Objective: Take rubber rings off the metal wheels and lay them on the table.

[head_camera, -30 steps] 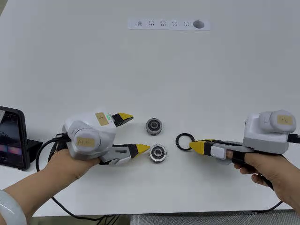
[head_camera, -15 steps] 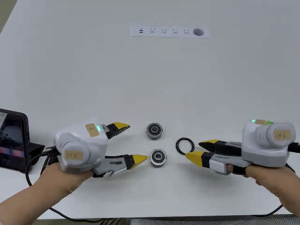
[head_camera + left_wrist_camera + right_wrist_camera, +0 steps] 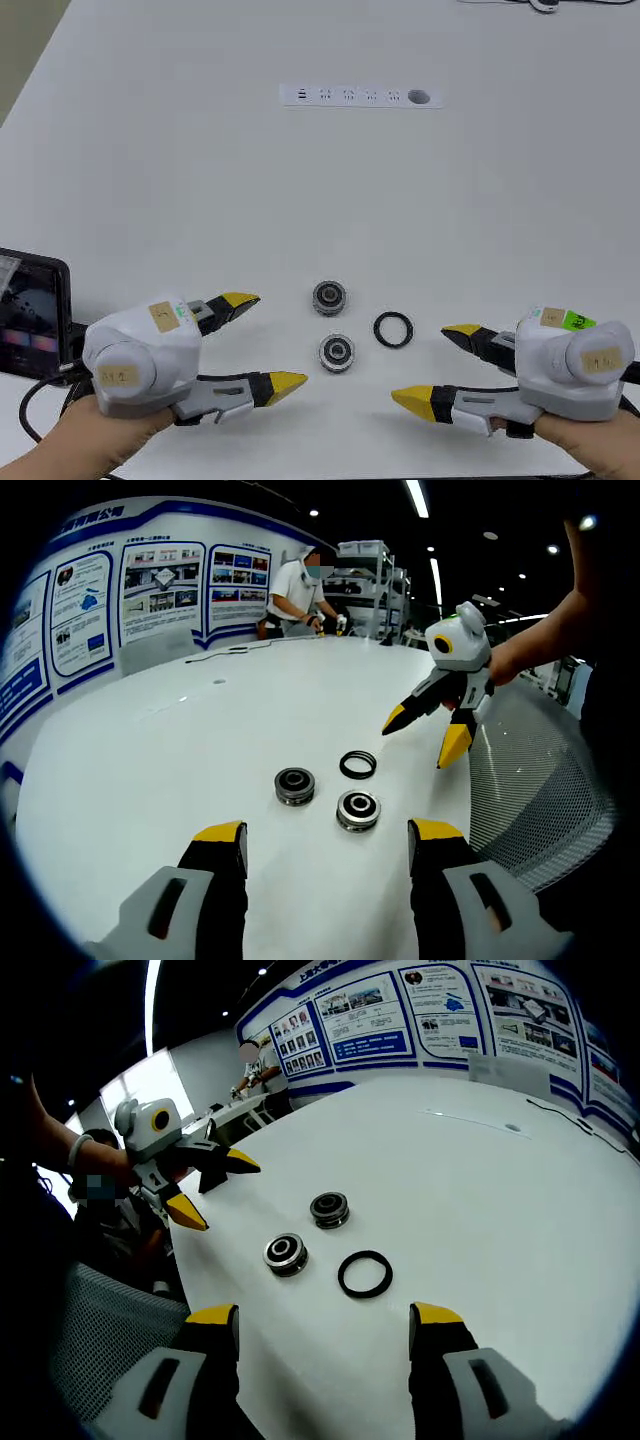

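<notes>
Two metal wheels lie on the white table: one farther [image 3: 329, 297] [image 3: 295, 785] [image 3: 329, 1209], one nearer [image 3: 336, 352] [image 3: 358, 809] [image 3: 285, 1253]. A loose black rubber ring [image 3: 393, 329] [image 3: 358, 765] [image 3: 365, 1274] lies flat to the right of them. My left gripper [image 3: 255, 340] [image 3: 325, 850] is open, empty, to the left of the wheels. My right gripper [image 3: 437, 366] [image 3: 325, 1330] is open and empty, just right of and nearer than the ring. Each gripper appears in the other's view, the right gripper [image 3: 425, 735] and the left gripper [image 3: 215, 1190].
A white power strip [image 3: 360, 96] lies at the far middle of the table. A dark tablet [image 3: 30, 315] stands at the left edge with a black cable. A mesh chair [image 3: 540, 780] sits beside the table. A person [image 3: 298, 585] stands far off.
The right gripper has opened and drawn back from the ring, which stays on the table. The left gripper has pulled back toward me. The head camera has tilted.
</notes>
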Available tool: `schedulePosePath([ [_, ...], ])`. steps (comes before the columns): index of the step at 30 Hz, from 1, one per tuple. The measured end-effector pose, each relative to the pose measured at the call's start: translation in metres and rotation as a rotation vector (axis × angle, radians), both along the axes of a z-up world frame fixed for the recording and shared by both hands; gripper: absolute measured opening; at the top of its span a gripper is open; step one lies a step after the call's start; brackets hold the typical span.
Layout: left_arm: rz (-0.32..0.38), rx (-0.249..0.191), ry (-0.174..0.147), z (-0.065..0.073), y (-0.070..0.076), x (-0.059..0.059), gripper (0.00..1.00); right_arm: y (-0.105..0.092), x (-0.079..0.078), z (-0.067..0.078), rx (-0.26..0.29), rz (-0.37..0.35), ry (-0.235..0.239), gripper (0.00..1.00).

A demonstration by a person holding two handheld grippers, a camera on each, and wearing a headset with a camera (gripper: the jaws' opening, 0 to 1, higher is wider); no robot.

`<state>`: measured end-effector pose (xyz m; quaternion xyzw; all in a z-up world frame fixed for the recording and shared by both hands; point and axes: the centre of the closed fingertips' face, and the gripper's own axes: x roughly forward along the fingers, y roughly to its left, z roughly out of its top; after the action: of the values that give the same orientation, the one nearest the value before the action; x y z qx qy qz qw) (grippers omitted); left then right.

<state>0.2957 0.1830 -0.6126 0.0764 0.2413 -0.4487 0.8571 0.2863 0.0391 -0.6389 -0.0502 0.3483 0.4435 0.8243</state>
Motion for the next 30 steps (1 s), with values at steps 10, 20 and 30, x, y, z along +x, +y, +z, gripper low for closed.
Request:
schedulePosePath([
  [10,0.014,0.006,0.009,0.001,0.01,-0.016,0.75,-0.001,-0.005,0.004,-0.039,0.03,-0.078,0.84],
  [20,0.021,-0.002,-0.002,0.002,0.017,-0.031,0.85,-0.001,-0.004,0.014,-0.013,-0.008,-0.139,0.99],
  [30,0.041,-0.009,-0.009,-0.001,0.017,-0.036,0.99,-0.007,-0.013,0.011,-0.05,-0.017,-0.159,0.99],
])
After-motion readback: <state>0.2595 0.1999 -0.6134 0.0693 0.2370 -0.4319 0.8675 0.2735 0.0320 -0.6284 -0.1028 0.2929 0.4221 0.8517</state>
